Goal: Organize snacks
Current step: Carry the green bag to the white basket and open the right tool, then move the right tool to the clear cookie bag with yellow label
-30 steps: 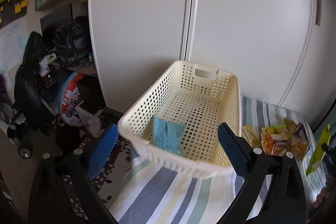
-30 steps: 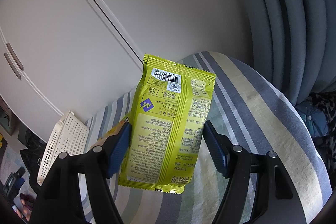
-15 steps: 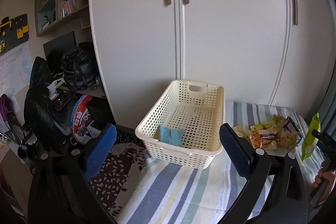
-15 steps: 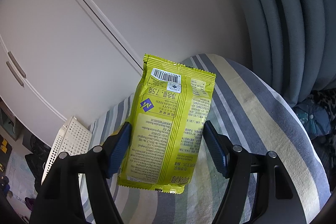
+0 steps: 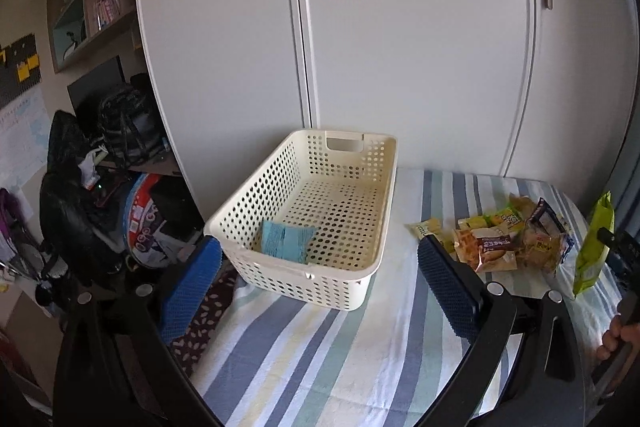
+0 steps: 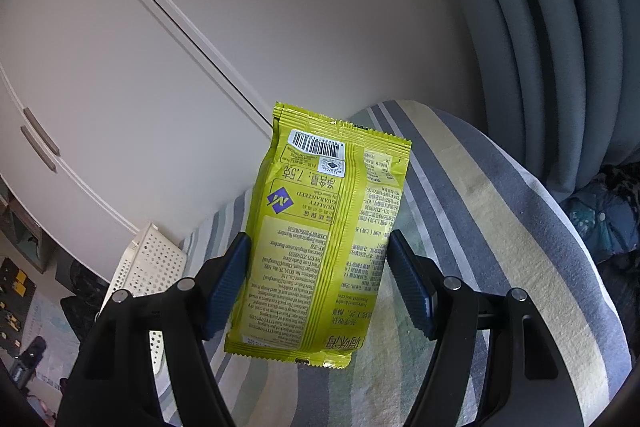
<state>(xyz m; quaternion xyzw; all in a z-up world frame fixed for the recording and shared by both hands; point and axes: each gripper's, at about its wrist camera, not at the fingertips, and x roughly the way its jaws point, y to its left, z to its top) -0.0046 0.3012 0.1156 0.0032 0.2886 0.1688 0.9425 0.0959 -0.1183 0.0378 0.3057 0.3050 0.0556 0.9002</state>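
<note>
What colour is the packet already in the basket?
Light blue packet; clearest in the left wrist view.

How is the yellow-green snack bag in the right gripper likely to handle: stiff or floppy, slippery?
The bag probably holds its shape: it stands upright between the right gripper's pads without drooping. Its glossy film looks slippery, so it may slide if the squeeze eases. It seems light for its size, puffed rather than dense. It should drop into the basket easily.
</note>
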